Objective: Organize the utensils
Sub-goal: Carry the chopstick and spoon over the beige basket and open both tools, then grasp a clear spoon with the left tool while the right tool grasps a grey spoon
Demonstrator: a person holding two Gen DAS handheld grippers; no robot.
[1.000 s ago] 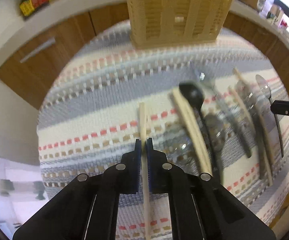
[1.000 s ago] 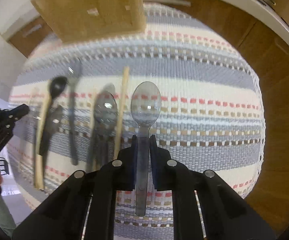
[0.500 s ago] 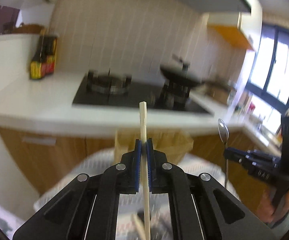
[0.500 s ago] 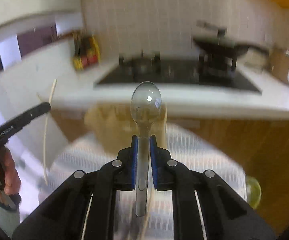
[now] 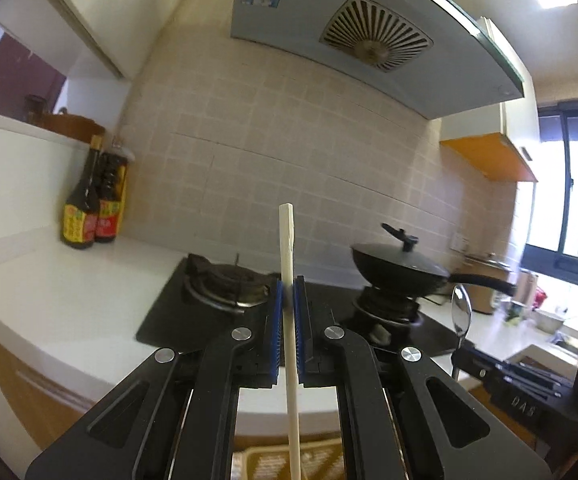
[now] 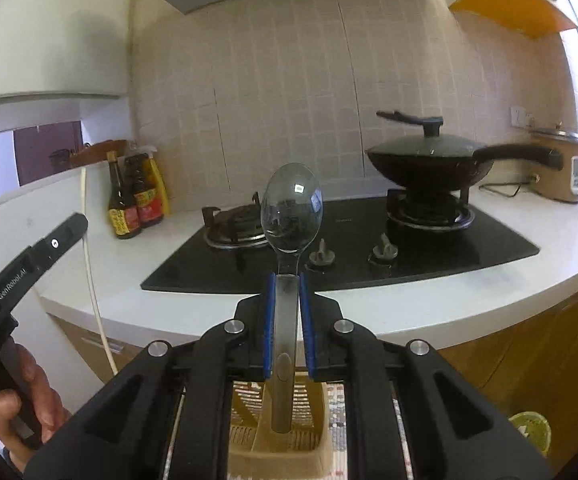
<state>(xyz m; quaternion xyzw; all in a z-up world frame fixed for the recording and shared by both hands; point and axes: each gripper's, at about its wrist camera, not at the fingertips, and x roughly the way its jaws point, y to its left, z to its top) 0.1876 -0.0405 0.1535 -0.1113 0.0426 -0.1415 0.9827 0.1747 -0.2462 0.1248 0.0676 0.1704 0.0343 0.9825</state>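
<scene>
One pale chopstick (image 5: 287, 280) is clamped upright between the blue pads of the left gripper (image 5: 287, 300), at the centre of the left wrist view; its lower end runs down to the bottom edge, over the tan slatted holder (image 5: 269, 460). One clear smoky spoon (image 6: 291, 216) is gripped by its handle in the right gripper (image 6: 287, 292), bowl uppermost at mid-frame, handle tip hanging over one compartment of the holder (image 6: 277, 440) at the bottom centre. Two burners are seen on the black hob (image 6: 489, 240), and one lidded wok (image 6: 429, 160) sits on the right-hand one. Two dark sauce bottles (image 5: 89, 204) are counted at the left of the left wrist view.
</scene>
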